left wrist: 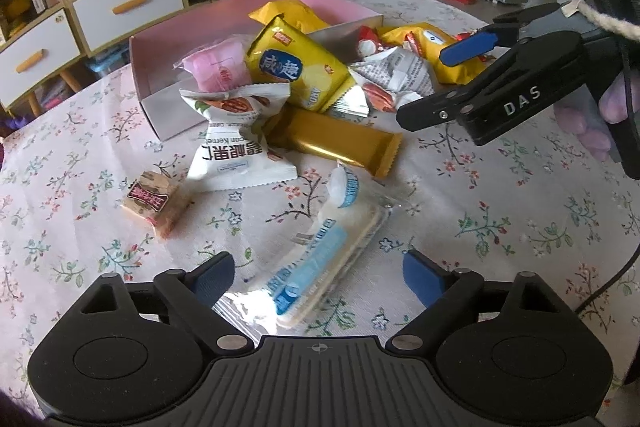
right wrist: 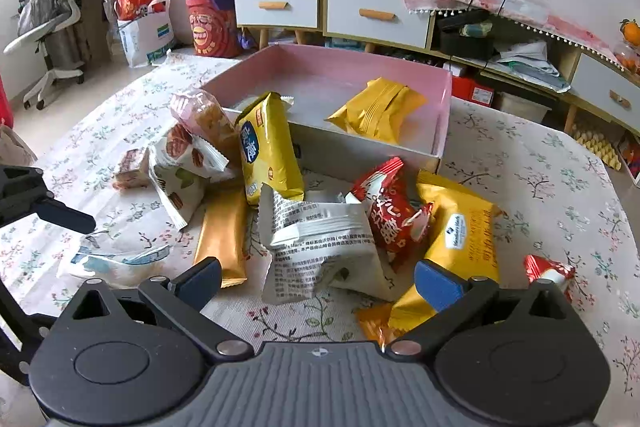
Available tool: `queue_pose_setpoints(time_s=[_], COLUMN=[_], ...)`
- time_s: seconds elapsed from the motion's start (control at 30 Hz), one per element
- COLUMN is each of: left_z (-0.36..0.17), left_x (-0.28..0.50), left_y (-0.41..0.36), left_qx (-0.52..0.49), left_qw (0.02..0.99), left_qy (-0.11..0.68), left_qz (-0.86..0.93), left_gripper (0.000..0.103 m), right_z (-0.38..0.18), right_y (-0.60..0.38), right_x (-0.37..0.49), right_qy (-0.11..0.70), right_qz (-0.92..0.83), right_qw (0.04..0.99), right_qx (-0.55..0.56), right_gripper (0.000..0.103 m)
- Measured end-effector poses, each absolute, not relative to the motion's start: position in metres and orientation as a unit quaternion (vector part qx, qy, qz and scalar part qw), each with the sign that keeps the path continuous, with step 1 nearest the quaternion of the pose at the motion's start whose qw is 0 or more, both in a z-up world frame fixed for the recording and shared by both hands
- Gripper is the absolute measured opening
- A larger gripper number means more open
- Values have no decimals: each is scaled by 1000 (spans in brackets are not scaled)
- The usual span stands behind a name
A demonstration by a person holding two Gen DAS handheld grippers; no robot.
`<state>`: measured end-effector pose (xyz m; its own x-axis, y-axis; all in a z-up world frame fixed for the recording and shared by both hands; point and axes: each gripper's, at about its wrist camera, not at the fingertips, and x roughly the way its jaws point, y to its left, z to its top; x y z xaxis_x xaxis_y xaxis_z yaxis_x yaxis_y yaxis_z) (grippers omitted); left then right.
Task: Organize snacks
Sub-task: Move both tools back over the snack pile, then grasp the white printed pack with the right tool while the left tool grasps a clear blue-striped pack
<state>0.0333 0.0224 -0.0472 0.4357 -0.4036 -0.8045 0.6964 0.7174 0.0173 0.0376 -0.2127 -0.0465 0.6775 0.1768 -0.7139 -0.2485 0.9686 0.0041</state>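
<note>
A pile of snack packets lies on the floral tablecloth in front of a pink box. My left gripper stands open over a blue-and-white wafer packet, which lies between its fingers without either pad pressing it. My right gripper is open too, low over a white packet, with its right finger above a yellow packet. In the left wrist view the right gripper hangs at the pile's right side. One yellow packet lies inside the pink box.
Around the pile are a gold bar, a white nut packet, a small brown biscuit, a tall yellow packet leaning on the box and red packets. Drawers and shelves stand behind the table.
</note>
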Motion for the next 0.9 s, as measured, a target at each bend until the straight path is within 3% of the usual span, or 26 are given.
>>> queue_pose_setpoints(time_s=[0.2,0.57,0.9], left_z=[-52,-49,-45], left_x=[40,44,48], left_y=[26,27,32], left_qx=[169,153,129], left_qw=[828,833,842], left_qy=[427,429,431], left_qz=[-321,-314,-298], left_gripper=[79,50,27], right_z=[-51,-55,-55], right_y=[-211,-210,-212], right_x=[48,57,60], right_qy=[388,407,412], right_qz=[101,87,88], right_qw=[914,907,905], right_qx=[-58,-63,-62], right_gripper=[82,68,42])
